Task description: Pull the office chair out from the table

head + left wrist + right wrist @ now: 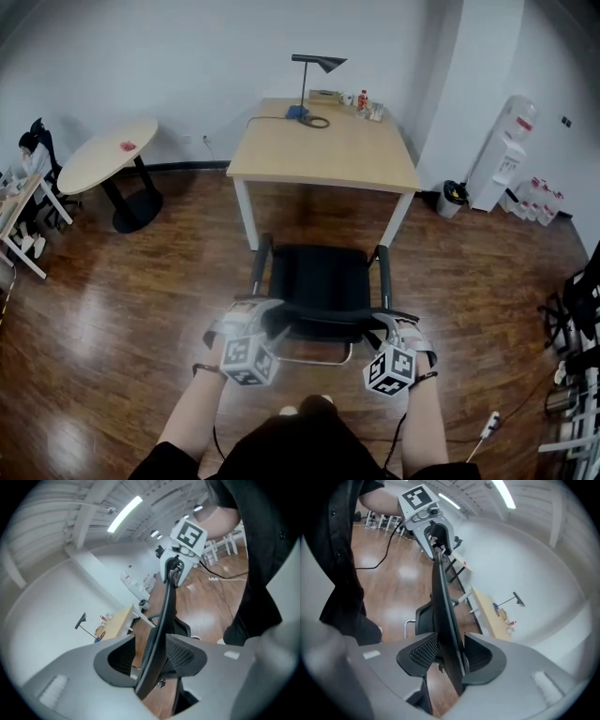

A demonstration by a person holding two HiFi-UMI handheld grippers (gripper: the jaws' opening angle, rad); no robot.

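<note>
The black office chair (pixel 323 277) stands on the wood floor just in front of the light wooden table (pixel 323 150), its seat clear of the tabletop. Both grippers sit at the top edge of its backrest (pixel 323 319). My left gripper (pixel 272 317) is at the left end and my right gripper (pixel 382 325) at the right end. In the left gripper view the thin backrest edge (pixel 164 620) runs between the jaws of the left gripper (pixel 152 660) with a gap beside it. In the right gripper view the edge (pixel 443 620) also lies loose between the open jaws of the right gripper (pixel 450 656).
A black desk lamp (pixel 314 66) and small items stand at the table's far end. A round table (pixel 108 155) and a seated person (pixel 33 155) are at the left. A water dispenser (pixel 502 155), a bin (pixel 455 194) and equipment (pixel 572 319) line the right side.
</note>
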